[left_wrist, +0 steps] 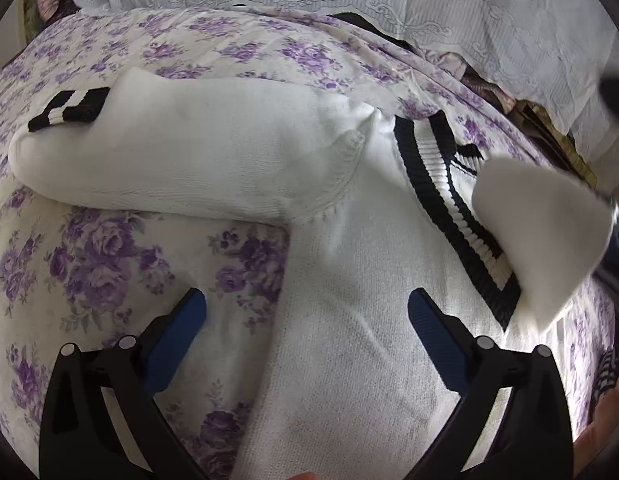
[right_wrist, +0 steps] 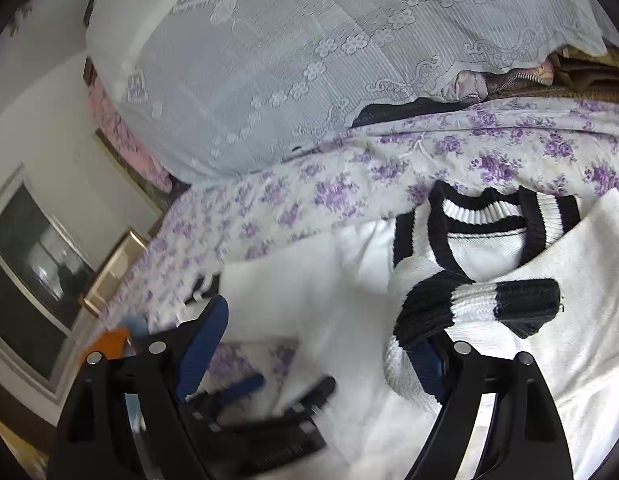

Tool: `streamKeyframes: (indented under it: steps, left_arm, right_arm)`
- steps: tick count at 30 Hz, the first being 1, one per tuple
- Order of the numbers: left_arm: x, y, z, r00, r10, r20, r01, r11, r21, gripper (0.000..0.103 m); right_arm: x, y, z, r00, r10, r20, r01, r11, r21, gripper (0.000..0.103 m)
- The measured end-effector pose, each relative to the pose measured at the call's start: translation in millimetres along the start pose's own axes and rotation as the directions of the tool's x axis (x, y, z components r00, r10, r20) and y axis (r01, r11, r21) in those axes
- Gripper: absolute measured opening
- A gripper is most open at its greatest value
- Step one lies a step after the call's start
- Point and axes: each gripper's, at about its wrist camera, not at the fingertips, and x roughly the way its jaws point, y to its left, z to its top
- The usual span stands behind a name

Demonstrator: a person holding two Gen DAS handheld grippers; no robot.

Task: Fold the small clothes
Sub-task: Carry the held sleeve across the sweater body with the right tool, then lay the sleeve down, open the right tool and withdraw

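A white knit sweater (left_wrist: 349, 320) with a black-and-white striped collar (left_wrist: 441, 184) lies flat on the purple-flowered bedsheet (left_wrist: 89, 248). One sleeve (left_wrist: 169, 152) stretches left, ending in a striped cuff (left_wrist: 65, 110). The other sleeve (left_wrist: 549, 240) is folded in over the chest. My left gripper (left_wrist: 307, 296) is open just above the sweater's left edge, nothing between its fingers. My right gripper (right_wrist: 315, 324) is open; the folded sleeve's striped cuff (right_wrist: 485, 308) drapes over its right finger (right_wrist: 427, 368), not pinched. The collar (right_wrist: 485, 216) lies beyond it.
A pale lace cover (right_wrist: 269, 60) drapes a tall pile at the back of the bed. Dark and patterned fabrics (right_wrist: 389, 114) peek out under its hem. A window (right_wrist: 29, 248) and wall are at the left. The left gripper (right_wrist: 269, 412) shows low in the right wrist view.
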Motion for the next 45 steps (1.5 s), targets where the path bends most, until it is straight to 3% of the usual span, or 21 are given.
streamKeyframes:
  steps: [2, 4, 8, 11, 13, 19, 21, 23, 27, 29, 33, 39, 42, 45]
  left_arm:
    - [1.2, 0.9, 0.0, 1.000, 0.010, -0.001, -0.010, 1.000, -0.001, 0.098]
    - [2.8, 6.9, 0.4, 1.000, 0.003, -0.005, -0.003, 1.000, -0.031, 0.098]
    - [3.0, 12.0, 0.6, 1.000, -0.025, -0.005, 0.024, 0.998, -0.059, 0.098]
    - [4.1, 5.1, -1.0, 1.000, 0.004, -0.007, -0.004, 1.000, -0.025, 0.098]
    - [2.6, 2.1, -2.0, 1.000, 0.010, -0.002, -0.010, 1.000, -0.015, 0.098]
    - [-1.0, -6.9, -6.7, 1.000, 0.020, 0.006, -0.020, 1.000, 0.020, 0.098]
    - [-0.7, -9.9, -7.7, 1.000, 0.020, 0.004, -0.020, 0.999, 0.034, 0.098]
    - [-1.9, -11.5, -8.5, 1.000, 0.020, 0.002, -0.020, 0.999, 0.038, 0.098]
    - [-17.8, -28.9, -13.1, 0.997, 0.034, 0.064, -0.041, 0.994, 0.104, 0.098]
    - [-24.0, -49.6, -20.1, 0.990, 0.081, 0.116, -0.104, 0.973, 0.204, 0.098]
    - [-26.7, -89.9, -35.6, 0.951, 0.193, 0.243, -0.276, 0.883, 0.379, 0.098]
    - [-41.0, -121.3, -52.3, 0.942, 0.140, 0.305, -0.283, 0.820, 0.497, 0.098]
    - [-28.8, -134.5, -53.3, 0.927, 0.196, 0.320, -0.348, 0.767, 0.538, 0.098]
    - [-9.5, -142.8, -43.4, 0.932, 0.226, 0.284, -0.351, 0.759, 0.548, 0.098]
  right_arm:
    - [15.1, 11.2, 2.3, 0.999, -0.032, -0.027, 0.030, 0.999, -0.044, 0.088]
    - [37.7, 24.1, -4.2, 0.986, -0.120, -0.117, 0.100, 0.982, -0.162, 0.089]
    - [35.0, 10.2, -15.0, 0.974, -0.171, -0.145, 0.143, 0.972, -0.185, 0.090]
    - [6.9, -14.6, -12.7, 0.989, -0.116, -0.097, 0.108, 0.991, -0.083, 0.090]
    - [-5.8, -25.8, -10.0, 0.994, -0.043, -0.105, 0.040, 0.999, -0.036, 0.090]
    - [-25.1, -29.6, -2.9, 0.990, 0.136, -0.049, -0.131, 0.988, 0.087, 0.090]
    - [-32.7, -24.5, -1.1, 0.995, 0.100, -0.023, -0.099, 0.994, 0.056, 0.090]
    - [-42.8, -24.7, -2.1, 1.000, 0.008, 0.019, -0.008, 1.000, 0.029, 0.090]
    - [-82.8, -56.5, -10.5, 0.980, -0.164, 0.116, 0.165, 0.986, 0.002, 0.079]
    - [-99.0, -81.4, -11.8, 0.963, -0.233, 0.136, 0.229, 0.972, 0.044, 0.066]
    - [-121.0, -127.2, -15.7, 0.940, -0.321, 0.115, 0.308, 0.944, 0.118, 0.063]
    - [-130.6, -163.3, -32.5, 0.952, -0.280, 0.120, 0.252, 0.946, 0.206, 0.063]
    - [-128.0, -166.3, -36.3, 0.960, -0.260, 0.102, 0.234, 0.948, 0.216, 0.063]
    - [-134.5, -160.5, -36.4, 0.962, -0.247, 0.116, 0.220, 0.953, 0.206, 0.063]
